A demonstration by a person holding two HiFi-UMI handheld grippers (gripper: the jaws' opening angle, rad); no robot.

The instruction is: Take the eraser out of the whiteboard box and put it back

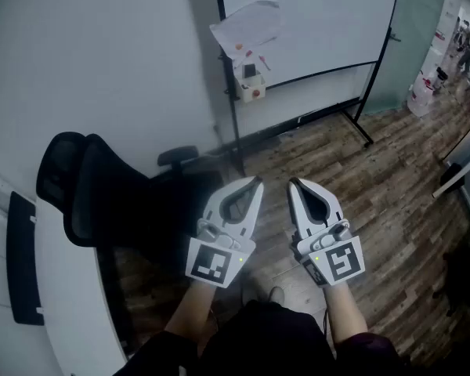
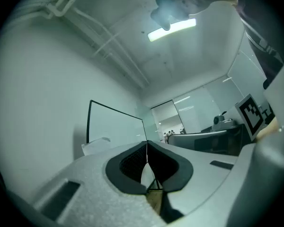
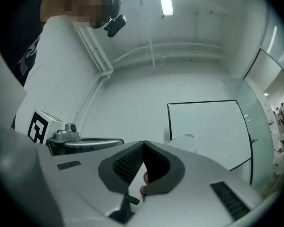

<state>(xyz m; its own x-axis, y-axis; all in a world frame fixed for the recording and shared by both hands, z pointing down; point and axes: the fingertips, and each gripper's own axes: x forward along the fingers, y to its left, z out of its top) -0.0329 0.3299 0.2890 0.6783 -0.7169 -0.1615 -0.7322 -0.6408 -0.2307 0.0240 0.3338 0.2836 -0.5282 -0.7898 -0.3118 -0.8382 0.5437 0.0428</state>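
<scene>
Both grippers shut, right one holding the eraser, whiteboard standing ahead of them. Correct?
No: the right gripper holds nothing. The right gripper view shows its jaws closed tip to tip with nothing between them. The rest stands: the left gripper is shut as well, and the whiteboard stands ahead of them.

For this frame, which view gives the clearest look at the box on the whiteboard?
The head view: the box sits at the whiteboard's left edge, under a paper sheet, in plain sight. Both gripper views show only a small pale shape beside the board, with no detail.
</scene>
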